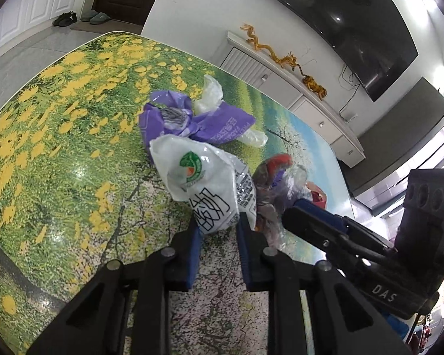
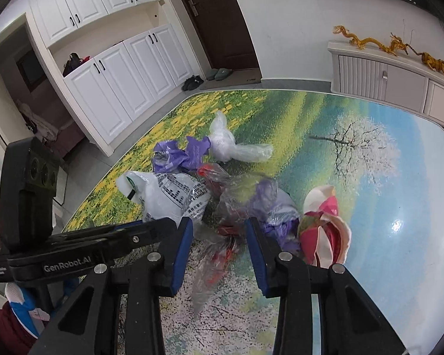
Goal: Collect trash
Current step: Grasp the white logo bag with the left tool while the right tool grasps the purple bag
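Our left gripper [image 1: 217, 222] brackets the white printed bag [image 1: 204, 180], jaws apart, not clamped. Right gripper [image 2: 219, 227] open over clear crumpled film [image 2: 222, 236] at 12 o'clock. Trash clusters mid-table [image 2: 399, 177]; purple bag [image 1: 174, 118] beyond. Risk: slick film slips or drags neighbours. Only the right view shows the pink-white wrapper [image 2: 325, 230] at 2 o'clock.

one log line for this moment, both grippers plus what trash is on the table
left gripper: open, straddling white printed bag | right gripper: open, around clear wrapper | purple bag, pink-white bag on table
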The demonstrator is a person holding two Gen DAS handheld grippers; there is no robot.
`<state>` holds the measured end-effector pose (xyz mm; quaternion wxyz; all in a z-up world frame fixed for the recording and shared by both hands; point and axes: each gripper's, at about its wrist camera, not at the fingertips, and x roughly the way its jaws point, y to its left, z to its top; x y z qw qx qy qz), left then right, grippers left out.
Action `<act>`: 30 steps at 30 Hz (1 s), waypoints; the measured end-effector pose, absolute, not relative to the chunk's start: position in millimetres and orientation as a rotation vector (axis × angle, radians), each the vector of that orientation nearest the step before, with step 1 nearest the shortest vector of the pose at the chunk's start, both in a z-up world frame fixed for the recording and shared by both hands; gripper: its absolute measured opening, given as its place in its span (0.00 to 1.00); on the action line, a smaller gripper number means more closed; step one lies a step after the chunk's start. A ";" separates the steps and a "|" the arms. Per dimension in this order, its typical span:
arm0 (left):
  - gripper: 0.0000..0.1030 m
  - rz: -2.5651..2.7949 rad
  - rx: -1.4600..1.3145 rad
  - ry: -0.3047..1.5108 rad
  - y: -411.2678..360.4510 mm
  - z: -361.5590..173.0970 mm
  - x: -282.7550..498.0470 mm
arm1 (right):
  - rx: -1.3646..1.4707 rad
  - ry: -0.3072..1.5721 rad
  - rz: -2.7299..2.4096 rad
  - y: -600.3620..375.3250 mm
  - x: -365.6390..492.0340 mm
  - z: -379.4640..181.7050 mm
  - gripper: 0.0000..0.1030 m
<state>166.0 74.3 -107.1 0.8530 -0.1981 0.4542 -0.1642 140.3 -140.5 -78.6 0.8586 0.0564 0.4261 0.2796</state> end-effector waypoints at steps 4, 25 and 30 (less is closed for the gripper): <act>0.21 -0.343 -0.416 0.951 78.9 -105.4 158.4 | 0.126 0.891 0.576 -143.1 136.6 -80.2 0.34; 0.21 -0.346 -0.428 0.932 88.9 -99.9 146.7 | -0.004 0.898 0.525 -163.1 145.9 -90.1 0.34; 0.21 -0.350 -0.424 0.932 85.9 -98.7 145.3 | -0.043 0.908 0.523 -159.2 147.3 -94.7 0.33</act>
